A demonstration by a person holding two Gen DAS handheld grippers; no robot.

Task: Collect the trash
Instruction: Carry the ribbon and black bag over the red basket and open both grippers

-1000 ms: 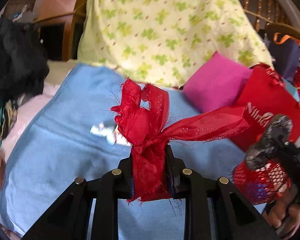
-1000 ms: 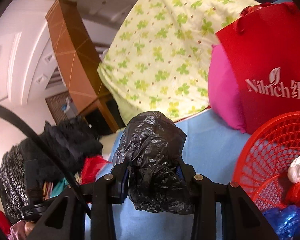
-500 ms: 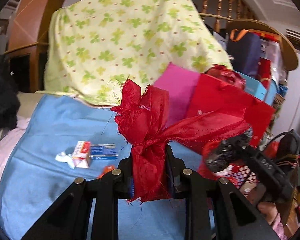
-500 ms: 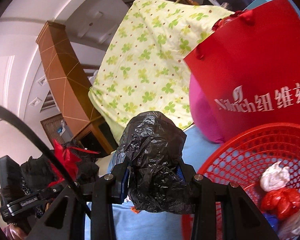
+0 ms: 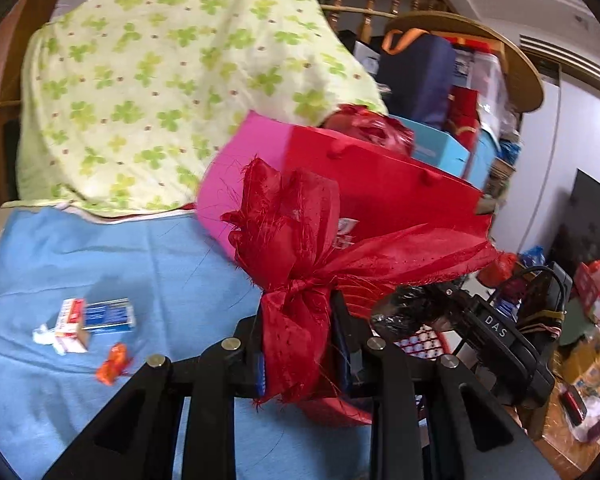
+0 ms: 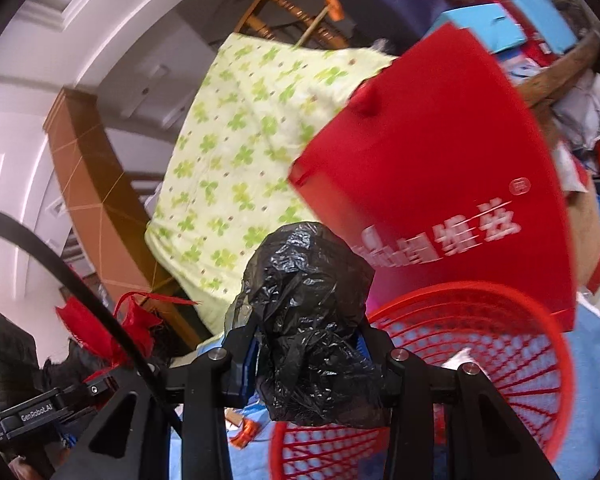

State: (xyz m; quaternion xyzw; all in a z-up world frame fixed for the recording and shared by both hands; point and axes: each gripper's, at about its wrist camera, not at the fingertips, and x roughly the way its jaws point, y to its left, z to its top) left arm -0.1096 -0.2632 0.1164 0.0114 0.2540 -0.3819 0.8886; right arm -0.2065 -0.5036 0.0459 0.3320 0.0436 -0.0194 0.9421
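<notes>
My left gripper point(image 5: 302, 354) is shut on a frayed red ribbon bow point(image 5: 300, 248) and holds it above the blue cloth point(image 5: 132, 264), close to the red mesh basket point(image 5: 416, 340). My right gripper point(image 6: 308, 356) is shut on a crumpled black plastic bag point(image 6: 308, 320), over the near rim of the same basket point(image 6: 480, 360). The bag and right gripper also show in the left wrist view point(image 5: 416, 308). A small carton box point(image 5: 96, 316), white scraps point(image 5: 42, 336) and an orange wrapper point(image 5: 112, 364) lie on the cloth at the left.
A red paper bag point(image 6: 440, 168) and a pink cushion point(image 5: 244, 180) stand behind the basket. A clover-print quilt point(image 5: 160, 80) hangs over a wooden chair. Boxes and bags point(image 5: 440, 80) are piled at the right. The left gripper's body point(image 6: 28, 400) shows bottom left.
Both grippers swung right toward the basket while holding their loads. The basket now fills more of the right wrist view, and the carton and wrapper came into the left wrist view.
</notes>
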